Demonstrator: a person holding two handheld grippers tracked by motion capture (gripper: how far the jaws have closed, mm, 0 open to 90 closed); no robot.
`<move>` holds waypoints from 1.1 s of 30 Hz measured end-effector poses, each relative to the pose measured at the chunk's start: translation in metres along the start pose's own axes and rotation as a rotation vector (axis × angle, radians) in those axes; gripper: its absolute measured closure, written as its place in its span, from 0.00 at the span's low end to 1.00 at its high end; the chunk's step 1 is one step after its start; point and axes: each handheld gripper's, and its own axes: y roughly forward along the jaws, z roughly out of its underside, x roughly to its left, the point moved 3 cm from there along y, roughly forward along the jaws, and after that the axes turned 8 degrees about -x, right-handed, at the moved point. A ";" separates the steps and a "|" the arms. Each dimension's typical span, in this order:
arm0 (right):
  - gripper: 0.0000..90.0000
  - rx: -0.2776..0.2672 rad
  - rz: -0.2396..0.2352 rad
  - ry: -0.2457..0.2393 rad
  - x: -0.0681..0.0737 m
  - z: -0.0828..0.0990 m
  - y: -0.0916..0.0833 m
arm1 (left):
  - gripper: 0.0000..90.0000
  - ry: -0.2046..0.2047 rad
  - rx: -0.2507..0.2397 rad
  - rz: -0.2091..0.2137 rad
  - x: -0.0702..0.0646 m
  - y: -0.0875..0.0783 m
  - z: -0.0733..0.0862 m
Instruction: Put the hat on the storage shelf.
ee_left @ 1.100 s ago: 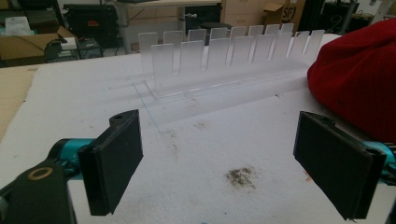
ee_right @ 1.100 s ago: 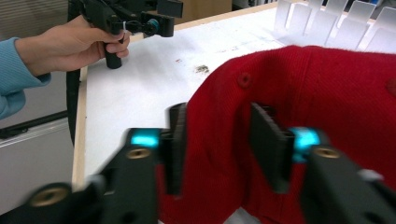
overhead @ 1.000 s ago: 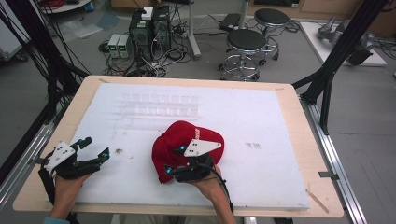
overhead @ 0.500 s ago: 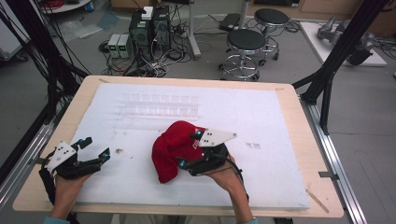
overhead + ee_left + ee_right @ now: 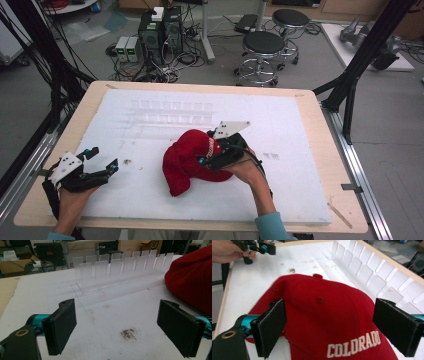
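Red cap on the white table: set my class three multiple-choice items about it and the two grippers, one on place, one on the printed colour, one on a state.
1. Where does the clear slotted rack stand relative to the red cap?
A. On the far side of it
B. Between the cap and the person
C. Under the cap

2. What colour is the word COLORADO on the cap?
A. Black
B. White
C. Yellow

3. How do the jaws of the left gripper stand?
A. Shut on the cap
B. Shut on nothing
C. Open, with bare table between them

Answers:
1 A, in the high view the rack lies beyond the cap, toward the table's far edge.
2 B, the right gripper view shows white letters on red cloth.
3 C, the left gripper view shows the two black pads wide apart over the white surface.
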 end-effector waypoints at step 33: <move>0.92 0.213 -0.002 0.045 -0.023 0.021 0.035 | 0.18 0.015 0.008 0.000 -0.001 0.001 0.000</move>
